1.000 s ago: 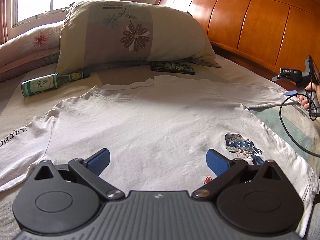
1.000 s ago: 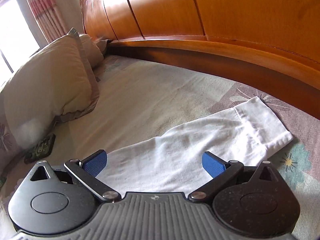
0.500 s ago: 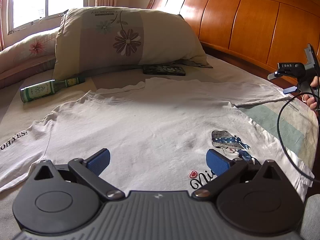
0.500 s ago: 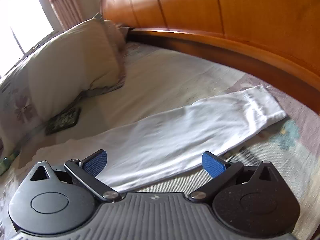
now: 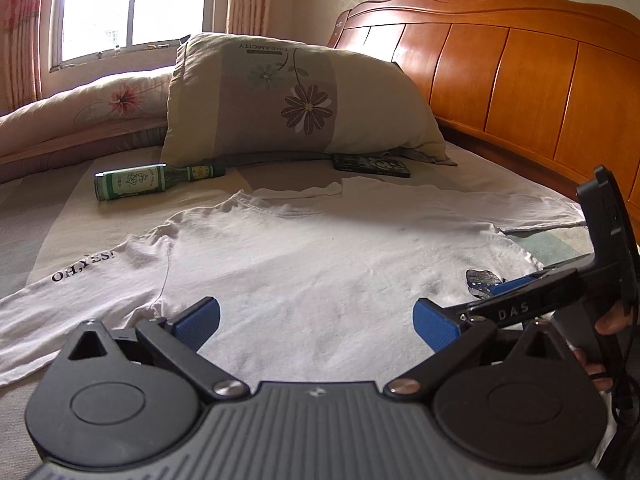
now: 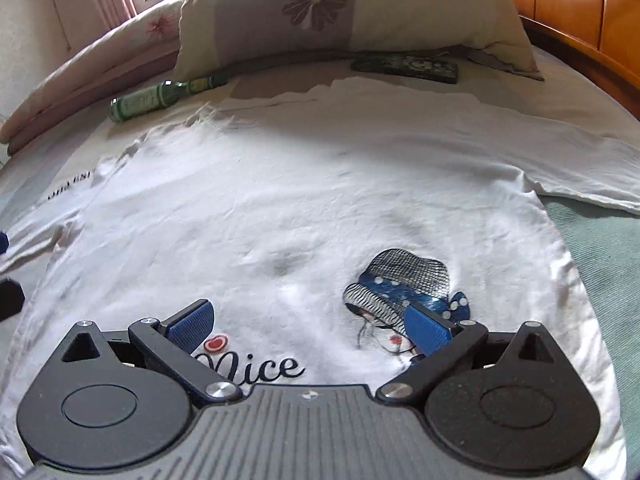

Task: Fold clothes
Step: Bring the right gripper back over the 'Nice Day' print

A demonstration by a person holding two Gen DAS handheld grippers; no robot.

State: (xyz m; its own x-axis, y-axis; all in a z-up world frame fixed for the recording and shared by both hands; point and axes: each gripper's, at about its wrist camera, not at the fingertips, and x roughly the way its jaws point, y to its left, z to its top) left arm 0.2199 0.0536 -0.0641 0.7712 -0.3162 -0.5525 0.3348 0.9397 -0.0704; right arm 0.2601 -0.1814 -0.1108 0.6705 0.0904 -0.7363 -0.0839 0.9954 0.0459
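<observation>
A white long-sleeved T-shirt [image 5: 320,252] lies spread flat on the bed, collar toward the pillow, both sleeves out to the sides. Its left sleeve reads "OH,YES!" and its front carries a girl-in-hat print [image 6: 400,284] and the word "Nice". My left gripper [image 5: 316,320] hovers open over the shirt's lower middle, nothing between its blue pads. My right gripper [image 6: 308,326] is open just above the printed lower front [image 6: 256,208]. In the left wrist view the right gripper's body [image 5: 560,292] shows at the right, held by a hand.
A floral pillow [image 5: 296,100] leans by the wooden headboard [image 5: 520,72]. A green glass bottle [image 5: 148,180] and a dark flat case [image 5: 372,165] lie just beyond the collar. A rolled quilt [image 5: 80,116] runs under the window at far left.
The right gripper swung from the right sleeve near the headboard to the shirt's printed lower front, now close beside the left gripper. The left gripper shifted slightly left. Both stayed open.
</observation>
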